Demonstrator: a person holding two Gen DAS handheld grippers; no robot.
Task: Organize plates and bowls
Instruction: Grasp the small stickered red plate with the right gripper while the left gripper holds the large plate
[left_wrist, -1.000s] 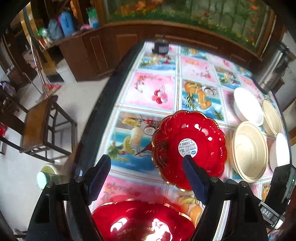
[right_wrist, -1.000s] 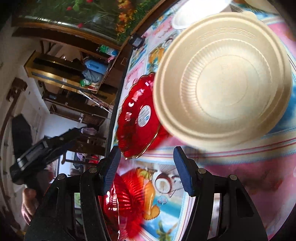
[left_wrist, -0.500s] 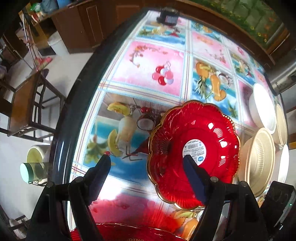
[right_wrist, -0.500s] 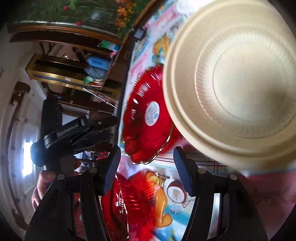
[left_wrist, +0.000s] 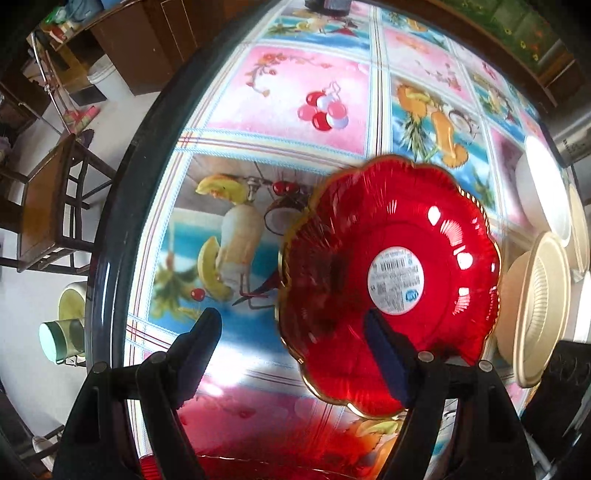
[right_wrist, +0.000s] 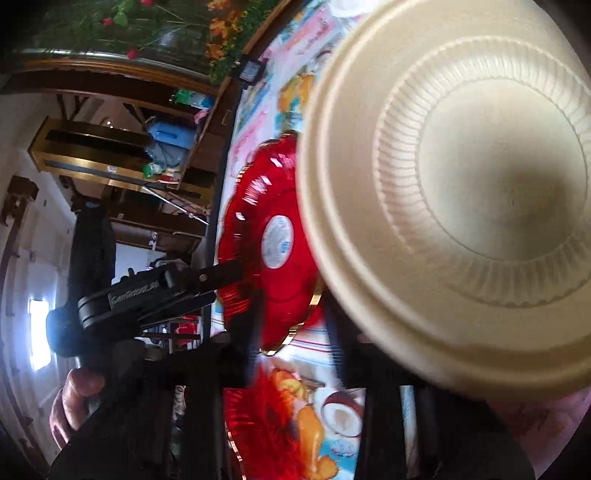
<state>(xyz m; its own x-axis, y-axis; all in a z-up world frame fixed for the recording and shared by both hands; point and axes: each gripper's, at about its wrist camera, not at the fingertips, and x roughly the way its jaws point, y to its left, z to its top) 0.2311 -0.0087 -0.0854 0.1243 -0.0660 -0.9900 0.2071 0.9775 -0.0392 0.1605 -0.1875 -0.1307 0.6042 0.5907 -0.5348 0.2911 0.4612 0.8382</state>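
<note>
A red scalloped plate with a gold rim and a white sticker lies on the table; it also shows in the right wrist view. My left gripper is open, its jaws on either side of the plate's near left edge. A second red plate lies below it at the frame's bottom. A cream ribbed bowl fills the right wrist view. My right gripper is open and blurred, right at the bowl's near left rim. The cream bowl also shows in the left wrist view.
The table has a fruit-print cloth under glass and a dark rounded edge at the left. White bowls stand at the right. A wooden chair and a green cup are off the table's left side.
My left gripper has moved forward and lower over the near red plate toward the far one. My right gripper has closed in on the cream bowl, which now looks much larger.
</note>
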